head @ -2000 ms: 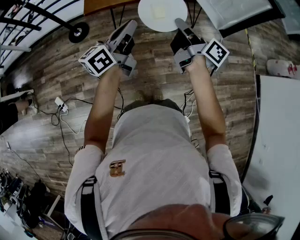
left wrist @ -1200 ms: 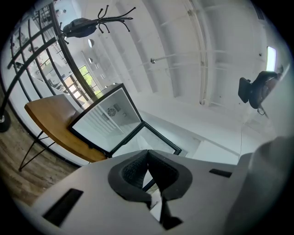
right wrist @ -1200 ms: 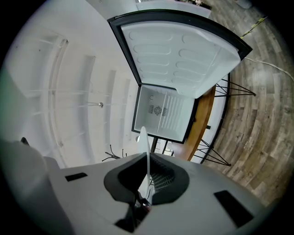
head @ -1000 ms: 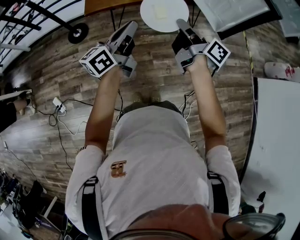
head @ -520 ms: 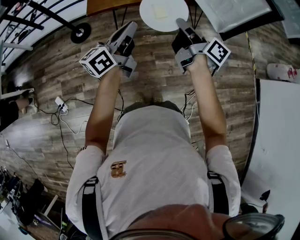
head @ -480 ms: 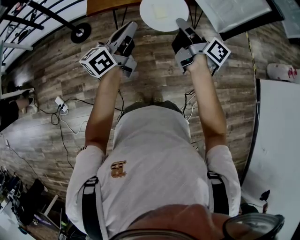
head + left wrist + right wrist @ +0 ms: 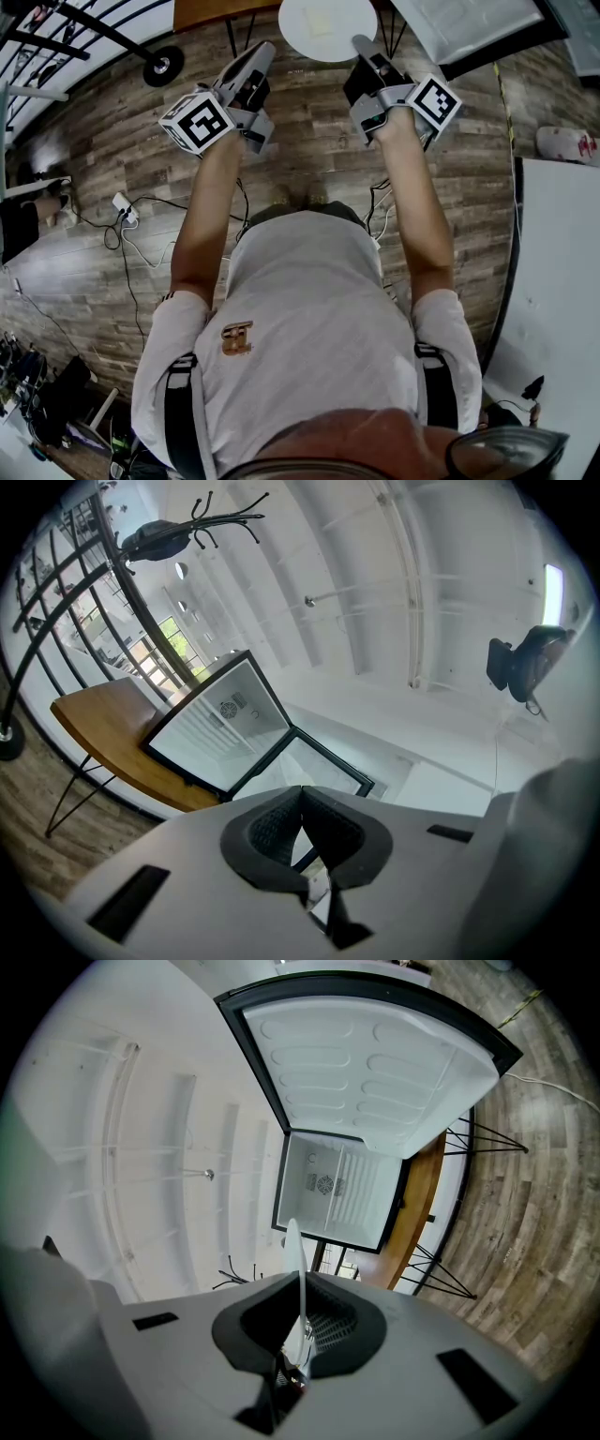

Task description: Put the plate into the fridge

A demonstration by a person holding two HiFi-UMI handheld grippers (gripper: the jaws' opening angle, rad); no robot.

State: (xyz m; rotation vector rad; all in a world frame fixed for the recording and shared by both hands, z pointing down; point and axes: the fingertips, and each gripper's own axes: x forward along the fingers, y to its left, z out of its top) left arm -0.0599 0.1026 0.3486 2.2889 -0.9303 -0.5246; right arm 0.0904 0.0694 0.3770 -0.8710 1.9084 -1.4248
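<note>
The plate [image 7: 326, 26] is white and round, and it is held in the air at the far side of the scene, above the wooden floor [image 7: 309, 159]. The right hand-held gripper [image 7: 364, 49] has the plate by its right rim. In the right gripper view the plate stands edge-on between the two jaws, which press on it from both sides. The left hand-held gripper [image 7: 261, 54] is near the left side of the plate, and it seems to be apart from it. In the left gripper view its jaws are together, with nothing between them. Both point away from the person, toward the fridge [image 7: 337, 1190]. The fridge is small and stands on a brown tabletop [image 7: 103, 733] with thin black legs. Its door [image 7: 375, 1063] is wide open, so the white inside shows. The plate is outside the fridge, in front of the opening
</note>
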